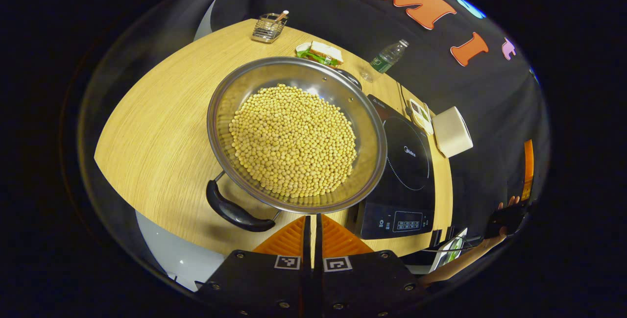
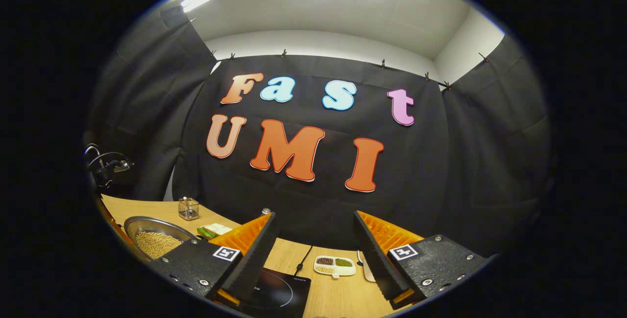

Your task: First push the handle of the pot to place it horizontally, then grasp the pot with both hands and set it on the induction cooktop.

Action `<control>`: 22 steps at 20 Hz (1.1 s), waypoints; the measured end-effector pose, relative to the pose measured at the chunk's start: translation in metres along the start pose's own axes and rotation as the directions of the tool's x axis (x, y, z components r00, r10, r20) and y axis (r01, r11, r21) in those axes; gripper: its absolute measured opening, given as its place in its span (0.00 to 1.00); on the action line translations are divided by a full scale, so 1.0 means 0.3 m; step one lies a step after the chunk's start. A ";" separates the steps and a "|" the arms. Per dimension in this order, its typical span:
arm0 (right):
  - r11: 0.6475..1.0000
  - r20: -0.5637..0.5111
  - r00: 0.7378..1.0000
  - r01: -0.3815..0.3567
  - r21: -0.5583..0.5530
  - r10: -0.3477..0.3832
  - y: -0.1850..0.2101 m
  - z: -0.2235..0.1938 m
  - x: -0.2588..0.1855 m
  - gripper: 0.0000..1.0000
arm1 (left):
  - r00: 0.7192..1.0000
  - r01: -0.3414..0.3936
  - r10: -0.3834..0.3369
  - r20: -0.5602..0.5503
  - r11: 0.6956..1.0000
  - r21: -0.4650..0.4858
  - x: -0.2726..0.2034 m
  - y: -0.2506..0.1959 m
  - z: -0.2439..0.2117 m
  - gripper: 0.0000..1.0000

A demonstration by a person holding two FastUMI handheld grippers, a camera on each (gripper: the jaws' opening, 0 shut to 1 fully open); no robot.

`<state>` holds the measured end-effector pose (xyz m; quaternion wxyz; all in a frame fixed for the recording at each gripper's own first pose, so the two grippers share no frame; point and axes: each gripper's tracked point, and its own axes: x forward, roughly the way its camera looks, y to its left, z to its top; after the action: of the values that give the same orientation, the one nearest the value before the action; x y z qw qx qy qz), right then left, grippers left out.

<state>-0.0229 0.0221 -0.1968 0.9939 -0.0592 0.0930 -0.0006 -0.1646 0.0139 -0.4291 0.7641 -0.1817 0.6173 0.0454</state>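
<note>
Seen from the left gripper view, the left gripper (image 1: 312, 225) has its two fingers pressed together with nothing between them, just short of the near rim of one steel pot (image 1: 296, 134) filled with pale beans (image 1: 293, 140). The pot sits on the wooden table (image 1: 161, 132), its single dark handle (image 1: 232, 210) lying ahead and to the left of the fingertips. One black induction cooktop (image 1: 404, 171) lies just to the right of the pot, whose rim overlaps the cooktop's near edge. Beyond the pot stand one sandwich (image 1: 321, 53), one wire holder (image 1: 268, 28) and one plastic bottle (image 1: 388, 57). The right gripper view shows the right gripper (image 2: 313, 254) held high, fingers spread wide and holding nothing, a divided dish (image 2: 335, 265) between them on the table below.
</note>
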 end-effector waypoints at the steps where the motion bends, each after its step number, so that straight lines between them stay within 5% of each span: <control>1: 1.000 -0.001 1.000 -0.002 0.004 0.002 0.005 -0.006 0.006 0.95 | 1.000 0.015 -0.015 -0.014 1.000 -0.019 -0.005 -0.007 -0.007 0.02; 9: 1.000 -0.035 0.999 -0.025 0.015 0.026 0.068 -0.058 0.048 0.95 | 0.999 0.019 -0.019 -0.035 1.000 -0.012 0.011 0.005 -0.052 0.04; 15: 0.997 -0.063 0.995 -0.071 0.034 0.073 0.142 -0.092 0.074 0.95 | 0.998 -0.008 0.001 -0.061 0.995 -0.103 0.048 0.073 -0.043 0.02; 22: 0.990 -0.119 0.983 -0.136 0.047 0.140 0.265 -0.144 0.116 0.95 | 0.994 -0.104 0.105 0.003 0.986 -0.133 0.066 0.175 0.093 0.02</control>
<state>0.0025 0.0956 -0.2546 0.9850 -0.0333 0.1572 0.0628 -0.1497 0.0690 -0.4548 0.7499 -0.1994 0.6179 0.1271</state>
